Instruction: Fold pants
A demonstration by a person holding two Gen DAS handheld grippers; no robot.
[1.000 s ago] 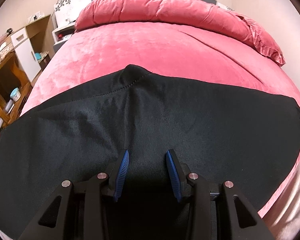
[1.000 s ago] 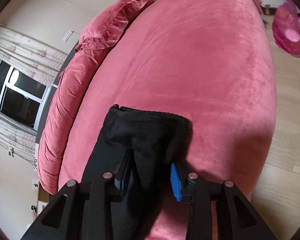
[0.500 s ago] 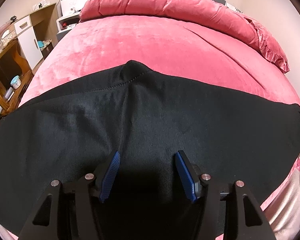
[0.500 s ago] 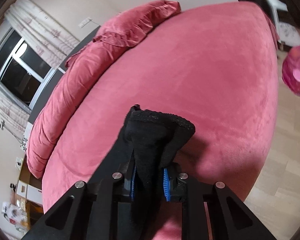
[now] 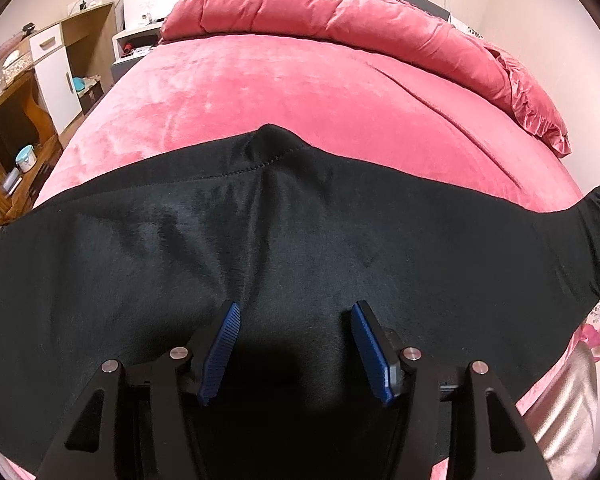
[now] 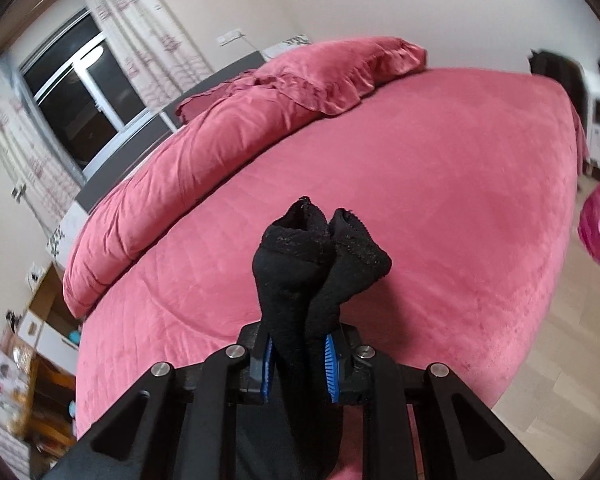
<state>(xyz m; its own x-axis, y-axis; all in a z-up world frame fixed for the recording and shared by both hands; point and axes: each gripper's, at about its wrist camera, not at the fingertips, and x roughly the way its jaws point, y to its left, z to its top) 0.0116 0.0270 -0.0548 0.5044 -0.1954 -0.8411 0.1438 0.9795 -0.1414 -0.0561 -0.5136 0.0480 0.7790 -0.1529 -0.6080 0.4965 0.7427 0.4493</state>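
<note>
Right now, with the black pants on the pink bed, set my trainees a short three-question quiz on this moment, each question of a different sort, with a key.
1. True or false: the left gripper is clamped on the pants.
2. What does the right gripper hold? A) a pillow B) bunched black fabric C) nothing
3. Fill in: the pants lie spread on a pink ___.

Key:
1. False: its jaws stand apart above the fabric.
2. B: the pads pinch the bunched end of the pants, raised above the bed.
3. Bed.
</note>
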